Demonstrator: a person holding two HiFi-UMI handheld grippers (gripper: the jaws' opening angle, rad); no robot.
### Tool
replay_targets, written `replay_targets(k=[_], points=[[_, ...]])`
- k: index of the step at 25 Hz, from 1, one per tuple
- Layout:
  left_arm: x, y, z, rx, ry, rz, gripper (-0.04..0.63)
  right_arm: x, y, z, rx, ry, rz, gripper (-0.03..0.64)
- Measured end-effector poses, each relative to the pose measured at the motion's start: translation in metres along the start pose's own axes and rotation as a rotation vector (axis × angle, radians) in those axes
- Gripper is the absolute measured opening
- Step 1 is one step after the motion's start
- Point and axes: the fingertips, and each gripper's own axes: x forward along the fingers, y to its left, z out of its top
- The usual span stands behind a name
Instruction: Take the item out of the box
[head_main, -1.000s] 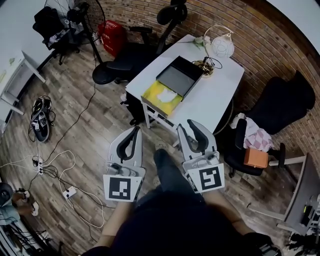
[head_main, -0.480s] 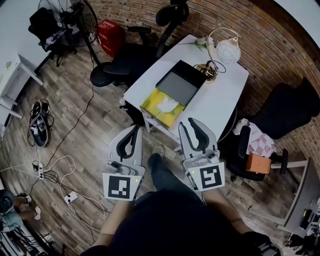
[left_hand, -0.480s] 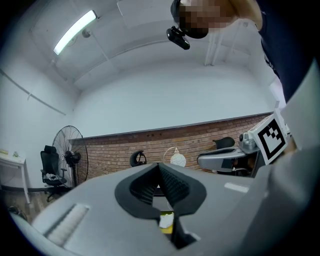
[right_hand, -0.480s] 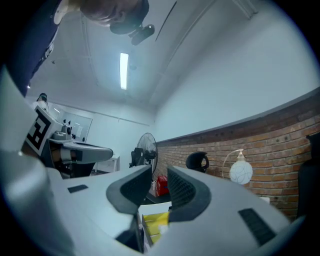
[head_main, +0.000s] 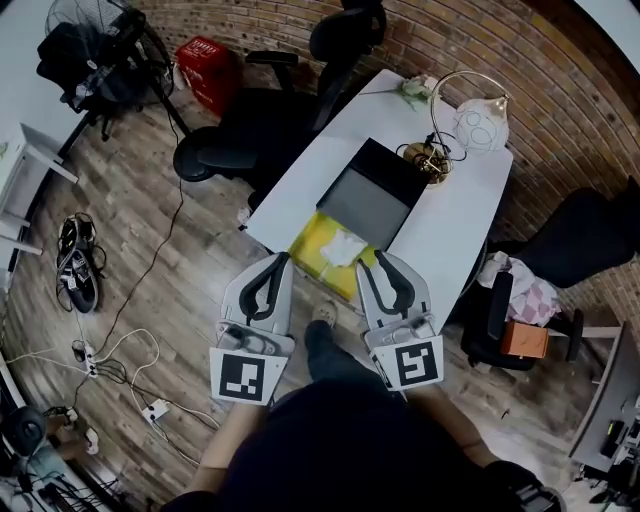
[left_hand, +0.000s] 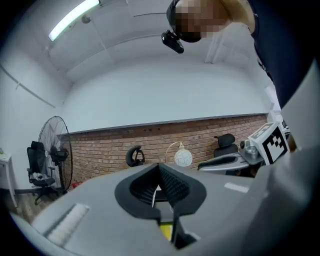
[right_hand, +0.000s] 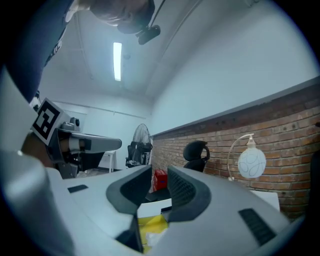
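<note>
On the white table lies an open box: a black half with a grey inside and, nearer to me, a yellow-lined half with a white item in it. Both grippers point level at the table's near edge. My left gripper is just left of the yellow half, its tips together with nothing held. My right gripper stands open at the yellow half's right corner. Between its pads in the right gripper view the yellow half shows; nothing is gripped.
A globe lamp with a gold base stands at the table's far end. Black office chairs flank the table on the left and right. A red crate and a fan are beyond; cables lie on the floor.
Both grippers have advanced together toward the table. The box and table now lie much closer, with the tips at the table's near edge. The jaws look unchanged.
</note>
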Motion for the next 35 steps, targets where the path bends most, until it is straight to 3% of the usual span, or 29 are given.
replay_targets(k=[12, 27, 35], points=[[0.087, 0.029, 0.0, 0.026, 0.004, -0.142, 0.009, 0.055, -0.048, -0.016, 0.007, 0.045, -0.107, 0.089], [0.131, 0.008, 0.005, 0.019, -0.041, -0.329, 0.009, 0.049, -0.08, -0.004, -0.022, 0.03, -0.282, 0.089], [0.144, 0.002, -0.003, 0.023, -0.008, -0.456, 0.009, 0.047, -0.082, -0.013, 0.012, 0.077, -0.375, 0.089]])
